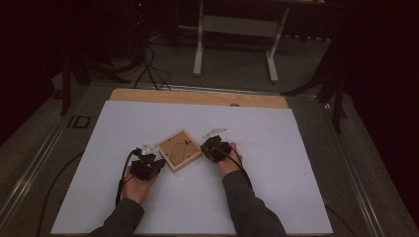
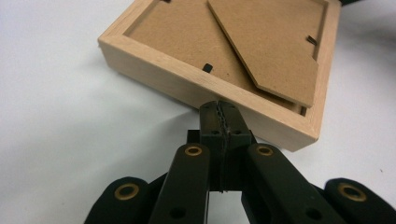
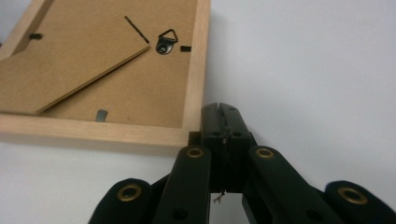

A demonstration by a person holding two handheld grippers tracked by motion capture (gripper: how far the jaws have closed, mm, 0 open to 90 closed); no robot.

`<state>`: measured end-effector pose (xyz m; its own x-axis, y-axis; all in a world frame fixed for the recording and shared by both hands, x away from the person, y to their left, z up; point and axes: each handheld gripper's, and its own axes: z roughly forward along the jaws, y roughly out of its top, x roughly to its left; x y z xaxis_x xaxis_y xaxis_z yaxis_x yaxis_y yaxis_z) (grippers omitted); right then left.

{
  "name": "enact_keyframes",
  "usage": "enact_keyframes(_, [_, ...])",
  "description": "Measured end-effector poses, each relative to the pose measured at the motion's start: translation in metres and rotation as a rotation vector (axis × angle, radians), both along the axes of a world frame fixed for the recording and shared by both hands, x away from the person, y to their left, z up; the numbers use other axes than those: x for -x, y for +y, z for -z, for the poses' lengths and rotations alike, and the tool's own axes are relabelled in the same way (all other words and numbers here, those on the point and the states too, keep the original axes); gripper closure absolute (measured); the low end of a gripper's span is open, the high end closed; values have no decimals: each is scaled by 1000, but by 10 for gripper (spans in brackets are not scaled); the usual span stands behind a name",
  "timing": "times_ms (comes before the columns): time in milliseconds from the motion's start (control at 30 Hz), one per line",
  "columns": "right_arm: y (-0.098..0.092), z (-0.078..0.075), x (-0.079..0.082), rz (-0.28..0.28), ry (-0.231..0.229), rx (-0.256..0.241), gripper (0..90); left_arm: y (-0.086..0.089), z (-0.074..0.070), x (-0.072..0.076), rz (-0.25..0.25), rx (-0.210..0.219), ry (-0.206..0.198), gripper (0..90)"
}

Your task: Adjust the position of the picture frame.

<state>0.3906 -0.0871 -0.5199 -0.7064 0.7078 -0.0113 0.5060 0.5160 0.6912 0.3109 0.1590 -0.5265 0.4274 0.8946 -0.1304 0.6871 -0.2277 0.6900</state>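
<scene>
A small wooden picture frame (image 1: 179,149) lies face down on the white sheet, its brown backing board and fold-out stand upward. My left gripper (image 1: 151,159) is shut, with its tips against the frame's near left side. In the left gripper view the shut gripper (image 2: 220,108) touches the outer wall of the frame (image 2: 187,84). My right gripper (image 1: 208,146) is shut too, at the frame's right corner. In the right gripper view that gripper (image 3: 220,110) sits just beside the corner of the frame (image 3: 140,133). A metal hanger (image 3: 166,41) shows on the backing.
The white sheet (image 1: 276,163) covers a wooden board (image 1: 197,96) on a grey table. A white table's legs (image 1: 200,44) stand on the floor beyond. Black cables (image 1: 121,177) trail from my left gripper toward the near edge.
</scene>
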Motion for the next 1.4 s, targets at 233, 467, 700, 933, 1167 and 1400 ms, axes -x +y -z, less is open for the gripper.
enact_keyframes(233, [-6, -1, 11, -10, 0, 9, 899, -2, 1, -2, -4, -2, -7, 896])
enact_keyframes(467, [-15, -1, 27, -26, -6, 18, 899, -7, 3, -4, 5, -3, -20, 896])
enact_keyframes(700, [-21, -2, 39, -48, -18, 23, 899, -8, 3, -3, 17, -6, -17, 895])
enact_keyframes(933, [-26, 0, 47, -53, -17, 7, 899, -9, 4, -2, 26, -18, -18, 895])
enact_keyframes(1167, [-27, 1, 52, -43, -12, -6, 900, -13, 6, 0, 21, -32, -28, 895])
enact_keyframes(1400, [-33, 5, 60, -40, -22, -50, 899, -15, 6, 2, 29, -38, -33, 895])
